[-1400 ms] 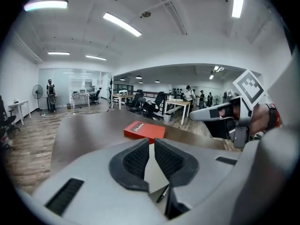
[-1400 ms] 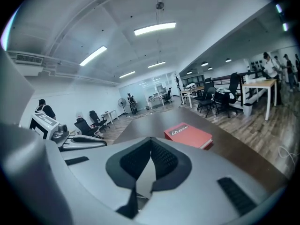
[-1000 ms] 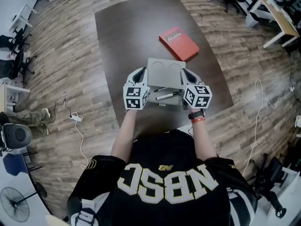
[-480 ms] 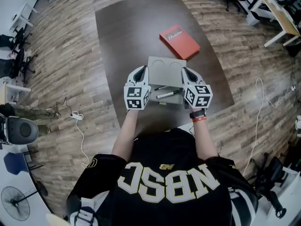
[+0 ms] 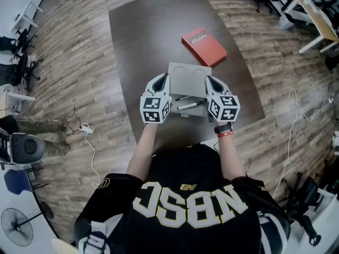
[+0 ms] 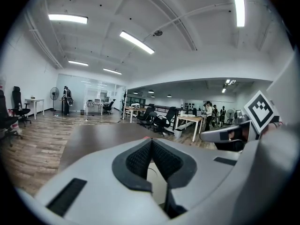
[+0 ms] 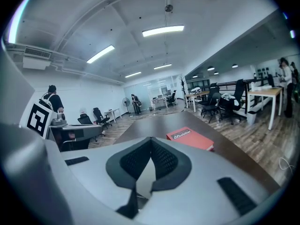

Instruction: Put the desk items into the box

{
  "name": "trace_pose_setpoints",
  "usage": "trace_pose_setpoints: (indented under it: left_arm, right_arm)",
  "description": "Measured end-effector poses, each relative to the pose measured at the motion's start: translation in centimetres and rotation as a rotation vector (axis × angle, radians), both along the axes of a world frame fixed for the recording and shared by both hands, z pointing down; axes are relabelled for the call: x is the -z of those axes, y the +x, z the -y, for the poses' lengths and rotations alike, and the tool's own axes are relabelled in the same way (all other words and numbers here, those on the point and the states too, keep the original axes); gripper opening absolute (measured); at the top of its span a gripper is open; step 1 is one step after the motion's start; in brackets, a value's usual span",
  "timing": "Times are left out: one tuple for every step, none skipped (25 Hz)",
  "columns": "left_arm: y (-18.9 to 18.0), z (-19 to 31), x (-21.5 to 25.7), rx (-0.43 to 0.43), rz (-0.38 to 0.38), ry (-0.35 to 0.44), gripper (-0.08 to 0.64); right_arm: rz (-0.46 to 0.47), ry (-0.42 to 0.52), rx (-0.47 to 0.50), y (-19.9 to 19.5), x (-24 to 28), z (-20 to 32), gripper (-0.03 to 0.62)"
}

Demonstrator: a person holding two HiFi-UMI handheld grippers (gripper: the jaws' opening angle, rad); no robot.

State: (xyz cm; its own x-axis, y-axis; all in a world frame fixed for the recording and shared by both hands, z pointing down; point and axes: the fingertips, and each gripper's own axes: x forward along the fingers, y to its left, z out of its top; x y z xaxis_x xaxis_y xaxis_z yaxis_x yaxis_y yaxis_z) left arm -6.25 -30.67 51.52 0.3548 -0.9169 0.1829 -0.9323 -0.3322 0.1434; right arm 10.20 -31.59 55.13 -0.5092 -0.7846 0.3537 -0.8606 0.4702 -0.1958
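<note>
A grey box with two round marks on its far part lies at the middle of the dark table. Across its near part lie a white marker with a black cap and a thin dark pen; whether they are inside it I cannot tell. My left gripper is at the box's left side, shut and holding nothing. On the box's right side my right gripper has its tips together, also with nothing in it. A red book lies farther off to the right.
The table's near edge is just in front of the person's body. Wooden floor surrounds the table, with a cable and a power strip on the left. Office desks and chairs stand far behind.
</note>
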Motion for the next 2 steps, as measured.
trace_pose_setpoints:
  left_arm:
    - [0.02,-0.02,-0.17,-0.003,0.000,-0.005,0.015]
    - [0.04,-0.04,-0.34,-0.006,0.001,-0.011,0.015]
  right_arm:
    - [-0.001,-0.003,0.003,-0.10,-0.06,-0.04,0.008]
    - [-0.002,-0.005,0.006,-0.21,-0.11,-0.07,0.009]
